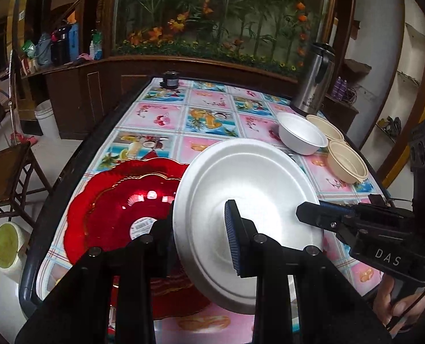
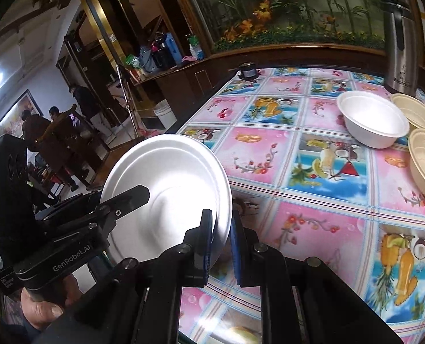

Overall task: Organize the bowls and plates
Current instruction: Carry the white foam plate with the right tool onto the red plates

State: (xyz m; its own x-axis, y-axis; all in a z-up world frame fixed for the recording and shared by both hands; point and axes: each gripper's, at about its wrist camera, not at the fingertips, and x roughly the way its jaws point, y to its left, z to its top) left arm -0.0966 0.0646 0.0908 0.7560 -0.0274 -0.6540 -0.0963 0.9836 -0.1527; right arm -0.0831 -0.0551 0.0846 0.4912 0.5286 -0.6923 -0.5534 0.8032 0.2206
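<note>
A white foam plate (image 1: 249, 189) is held tilted above the table by both grippers. My left gripper (image 1: 201, 238) has its fingers on either side of the plate's near left rim. My right gripper (image 2: 221, 246) is shut on the plate's (image 2: 166, 189) right rim; it also shows at the right in the left wrist view (image 1: 307, 213). A red scalloped plate (image 1: 120, 200) lies on the table under the left gripper. A white foam bowl (image 1: 301, 137) (image 2: 373, 120) and two cream bowls (image 1: 345, 159) (image 2: 424, 160) stand at the far right.
The table (image 2: 313, 195) has a pink and blue fruit-print cloth. A steel thermos jug (image 1: 315, 77) (image 2: 400, 46) stands at the far right corner. A small black device (image 1: 169, 80) sits at the far edge. A wooden chair (image 1: 3, 177) stands left of the table.
</note>
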